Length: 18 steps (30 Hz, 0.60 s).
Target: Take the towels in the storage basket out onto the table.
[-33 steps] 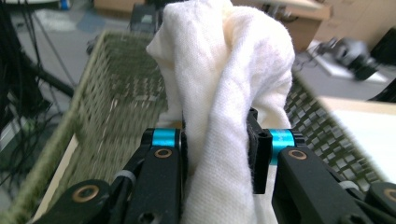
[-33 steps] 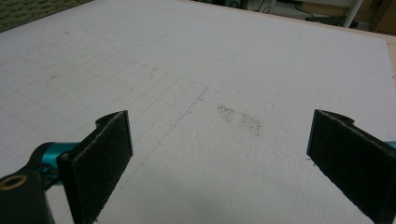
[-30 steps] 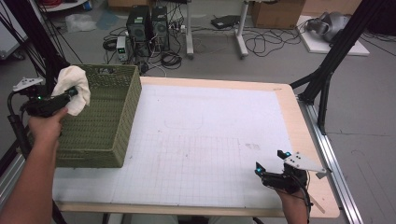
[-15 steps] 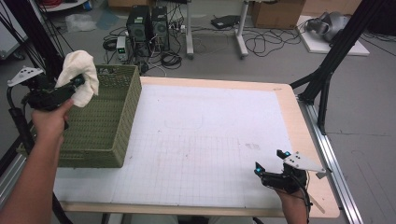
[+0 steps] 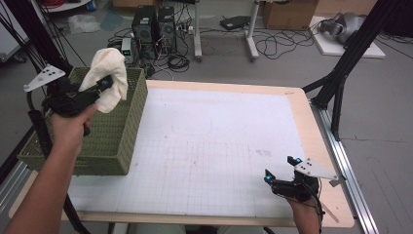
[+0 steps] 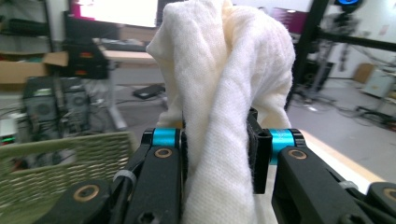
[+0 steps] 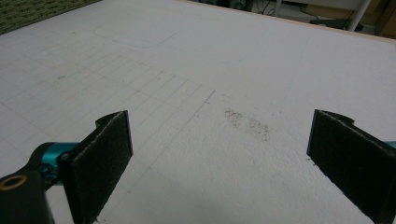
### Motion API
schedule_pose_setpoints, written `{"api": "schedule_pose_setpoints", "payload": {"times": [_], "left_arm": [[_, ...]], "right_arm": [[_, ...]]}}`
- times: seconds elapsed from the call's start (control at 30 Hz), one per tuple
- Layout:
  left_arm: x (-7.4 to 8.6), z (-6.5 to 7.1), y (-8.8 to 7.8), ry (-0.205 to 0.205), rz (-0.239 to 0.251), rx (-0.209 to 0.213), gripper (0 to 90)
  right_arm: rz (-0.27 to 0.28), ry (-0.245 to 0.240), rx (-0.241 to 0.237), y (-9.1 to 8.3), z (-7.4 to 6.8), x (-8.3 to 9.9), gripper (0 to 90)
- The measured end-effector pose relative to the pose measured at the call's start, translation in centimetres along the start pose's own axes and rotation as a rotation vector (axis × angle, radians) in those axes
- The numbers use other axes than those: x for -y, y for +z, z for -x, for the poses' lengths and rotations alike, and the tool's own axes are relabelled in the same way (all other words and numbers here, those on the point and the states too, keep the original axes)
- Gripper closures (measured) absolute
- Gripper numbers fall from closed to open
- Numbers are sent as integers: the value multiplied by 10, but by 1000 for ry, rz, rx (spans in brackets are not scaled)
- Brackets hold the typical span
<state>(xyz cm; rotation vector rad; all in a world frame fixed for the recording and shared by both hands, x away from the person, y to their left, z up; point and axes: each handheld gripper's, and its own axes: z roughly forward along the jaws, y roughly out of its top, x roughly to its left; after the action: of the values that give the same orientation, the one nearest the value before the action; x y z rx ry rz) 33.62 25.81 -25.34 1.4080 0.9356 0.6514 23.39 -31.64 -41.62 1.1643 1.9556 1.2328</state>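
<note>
Left gripper clamps a white cloth above the green basket, far left. Right gripper, jaws wide and empty, sits near right on the gridded mat.

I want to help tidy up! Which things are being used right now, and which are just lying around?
In use:
- white cloth, pinched in the left gripper
- green basket
- right gripper, open, waiting over the table

Just lying around:
- computers and cables on the floor
- cardboard box

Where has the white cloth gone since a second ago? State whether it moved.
Yes. The white cloth, clamped in the left hand-held gripper, rose clear of the green basket, toward its far rim.
</note>
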Motion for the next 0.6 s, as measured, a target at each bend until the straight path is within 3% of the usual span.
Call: {"api": "schedule_pose_setpoints", "payload": {"times": [0.07,0.23,0.43,0.6], "left_arm": [[1,12,5,30,-20,29,731],[13,42,24,53,-49,124,730],[39,79,52,67,-86,216,729],[65,108,75,67,-146,277,729]], "right_arm": [[1,-4,-2,-1,-1,0,60],[6,8,5,0,1,-1,60],[8,7,2,-1,2,-1,60],[12,8,3,-3,3,0,60]]}}
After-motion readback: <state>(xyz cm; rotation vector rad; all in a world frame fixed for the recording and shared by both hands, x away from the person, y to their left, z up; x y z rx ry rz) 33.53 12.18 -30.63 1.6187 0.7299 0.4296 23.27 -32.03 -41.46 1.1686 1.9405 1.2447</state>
